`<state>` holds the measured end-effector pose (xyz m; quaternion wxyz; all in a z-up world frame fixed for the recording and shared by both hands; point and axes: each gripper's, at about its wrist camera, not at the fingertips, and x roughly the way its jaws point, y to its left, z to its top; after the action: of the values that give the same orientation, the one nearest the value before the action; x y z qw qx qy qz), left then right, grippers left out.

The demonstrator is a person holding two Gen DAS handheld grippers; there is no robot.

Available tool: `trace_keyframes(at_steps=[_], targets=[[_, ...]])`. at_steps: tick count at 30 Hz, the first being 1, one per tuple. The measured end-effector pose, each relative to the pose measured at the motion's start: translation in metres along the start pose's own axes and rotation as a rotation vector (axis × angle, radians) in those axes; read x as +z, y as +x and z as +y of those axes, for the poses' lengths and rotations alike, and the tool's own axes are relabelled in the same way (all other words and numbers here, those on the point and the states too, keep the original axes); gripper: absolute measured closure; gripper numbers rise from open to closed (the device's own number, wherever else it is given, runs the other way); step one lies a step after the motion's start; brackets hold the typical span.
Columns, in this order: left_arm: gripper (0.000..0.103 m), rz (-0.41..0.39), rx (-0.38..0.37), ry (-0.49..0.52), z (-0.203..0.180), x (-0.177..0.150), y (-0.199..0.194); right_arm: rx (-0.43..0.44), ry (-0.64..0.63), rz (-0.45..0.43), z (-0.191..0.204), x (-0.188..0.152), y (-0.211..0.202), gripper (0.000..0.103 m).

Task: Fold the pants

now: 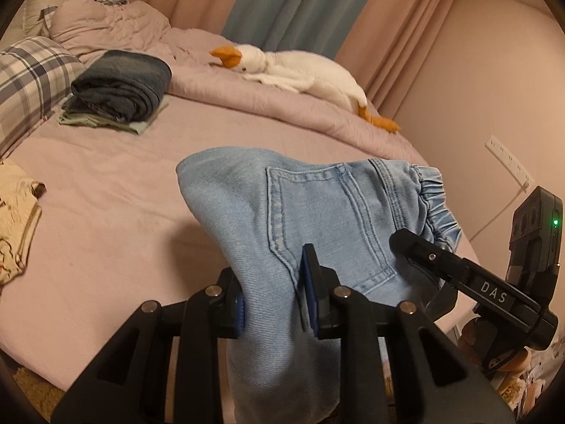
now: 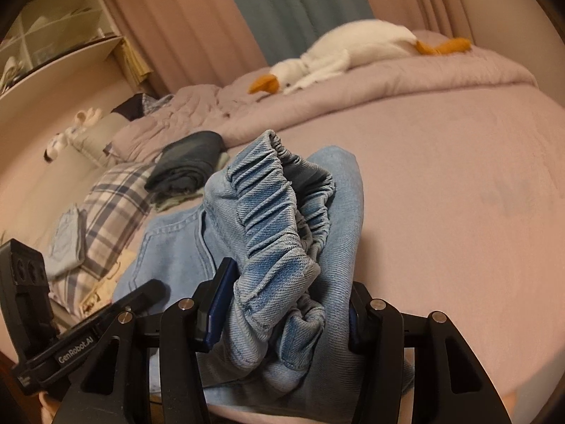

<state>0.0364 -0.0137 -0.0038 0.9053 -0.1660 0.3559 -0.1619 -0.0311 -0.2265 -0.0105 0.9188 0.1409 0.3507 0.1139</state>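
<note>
Light blue denim pants with a back pocket and an elastic waistband are held up above the pink bed. My left gripper is shut on the pants fabric near the pocket. My right gripper is shut on the bunched elastic waistband of the pants. The right gripper also shows in the left wrist view at the waistband's edge. The left gripper shows in the right wrist view beside the pants. The rest of the pants hangs below, hidden.
The pink bed sheet spreads ahead. A stack of folded dark clothes lies at the far left by a plaid pillow. A white goose plush lies on the quilt. A yellowish garment lies at the left edge.
</note>
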Motion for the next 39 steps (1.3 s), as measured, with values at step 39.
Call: trace_keyframes(at_steps=[39], targets=[[0.078,0.166,0.066,0.006,0.012,0.012,0.13,-0.109,0.109,0.133,-0.051,0.01,0.083,0.049]])
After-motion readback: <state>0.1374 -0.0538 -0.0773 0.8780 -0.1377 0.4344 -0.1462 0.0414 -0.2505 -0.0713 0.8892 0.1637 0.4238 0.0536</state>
